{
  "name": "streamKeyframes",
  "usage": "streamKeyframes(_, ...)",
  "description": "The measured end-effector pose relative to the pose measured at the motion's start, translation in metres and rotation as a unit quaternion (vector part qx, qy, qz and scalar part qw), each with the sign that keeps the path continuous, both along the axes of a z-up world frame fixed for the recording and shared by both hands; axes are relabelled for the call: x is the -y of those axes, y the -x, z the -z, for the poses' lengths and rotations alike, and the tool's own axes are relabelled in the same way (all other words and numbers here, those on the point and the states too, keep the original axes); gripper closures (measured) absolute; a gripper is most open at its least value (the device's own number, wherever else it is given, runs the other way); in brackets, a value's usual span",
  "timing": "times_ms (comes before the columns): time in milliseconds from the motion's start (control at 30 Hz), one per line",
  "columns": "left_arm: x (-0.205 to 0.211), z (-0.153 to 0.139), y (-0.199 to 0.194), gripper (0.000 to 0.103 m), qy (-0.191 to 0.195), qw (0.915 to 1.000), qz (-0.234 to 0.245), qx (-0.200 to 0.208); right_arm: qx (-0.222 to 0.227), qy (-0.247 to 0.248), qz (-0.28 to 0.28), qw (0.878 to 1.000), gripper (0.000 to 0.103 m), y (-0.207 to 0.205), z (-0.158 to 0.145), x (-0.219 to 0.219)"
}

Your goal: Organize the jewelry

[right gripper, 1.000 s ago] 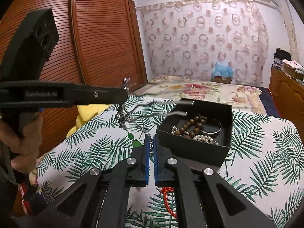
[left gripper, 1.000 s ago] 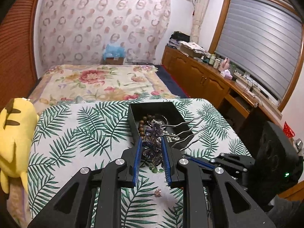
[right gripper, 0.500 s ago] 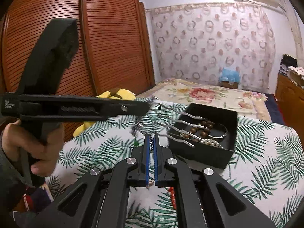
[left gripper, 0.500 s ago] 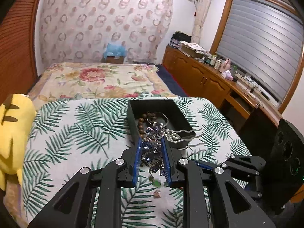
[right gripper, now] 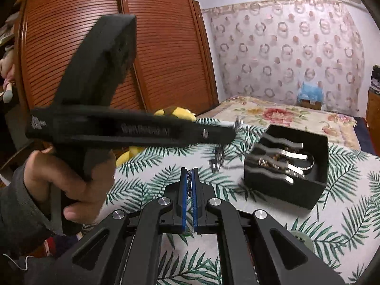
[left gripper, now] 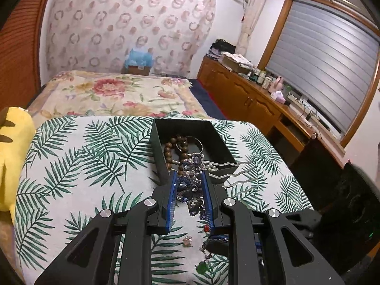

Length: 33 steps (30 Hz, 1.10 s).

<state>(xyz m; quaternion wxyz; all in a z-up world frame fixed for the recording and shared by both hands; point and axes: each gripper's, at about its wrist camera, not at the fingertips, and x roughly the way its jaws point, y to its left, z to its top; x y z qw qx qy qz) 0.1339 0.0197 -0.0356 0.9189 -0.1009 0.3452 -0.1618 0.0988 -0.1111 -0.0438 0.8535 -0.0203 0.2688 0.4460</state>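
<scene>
My left gripper (left gripper: 190, 175) is shut on a blue crystal flower hair comb (left gripper: 190, 186). Its silver prongs (left gripper: 237, 173) reach right over the near corner of the black jewelry box (left gripper: 156, 142). The box holds brown beads, a bangle and pearls. In the right wrist view a hand (right gripper: 71, 190) carries the left gripper (right gripper: 234, 130), and the comb prongs (right gripper: 282, 153) hover over the box (right gripper: 280, 190). My right gripper (right gripper: 190, 171) is shut on a thin chain (right gripper: 189, 182). A green stone (left gripper: 201, 267) hangs on that chain.
The table has a palm-leaf cloth (left gripper: 83, 166). A small pink earring (left gripper: 187, 241) lies on it under the left gripper, and a pale green bangle (right gripper: 301, 237) lies near the right gripper. A yellow plush toy (left gripper: 11, 156) sits at the left edge; a bed lies behind.
The left gripper has carried the comb toward the box, so its prongs now hang over the box. The green stone sits lower in the left wrist view. Both grips held.
</scene>
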Motion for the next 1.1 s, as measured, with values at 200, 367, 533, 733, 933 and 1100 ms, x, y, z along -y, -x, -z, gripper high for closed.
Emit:
streamKeyframes(200,-0.007,-0.002,0.001,0.084,-0.010,0.9999,-0.013,0.006,0.003,0.016,0.018,1.000,0.099,0.005,-0.004,0.010)
streamKeyframes(367,-0.009,-0.002,-0.004,0.084,-0.027,0.9993,-0.021,0.011,0.010,0.029,0.039,0.999,0.099,0.001,-0.014,0.026)
streamKeyframes(533,-0.013,0.000,-0.017,0.084,-0.027,0.9993,-0.021,0.013,0.027,0.042,0.059,0.997,0.099,-0.017,-0.031,0.045)
streamKeyframes(733,-0.005,0.000,-0.043,0.084,-0.031,0.9994,-0.012,0.012,0.054,0.053,0.080,0.994,0.099,-0.045,-0.054,0.062)
streamKeyframes(933,0.014,0.009,-0.070,0.084,-0.055,0.9985,0.005,0.001,0.066,0.062,0.097,0.991,0.099,-0.081,-0.066,0.073)
streamKeyframes(1100,0.025,0.025,-0.087,0.084,-0.070,0.9973,0.013,-0.018,0.065,0.064,0.095,0.991,0.099,-0.105,-0.065,0.074)
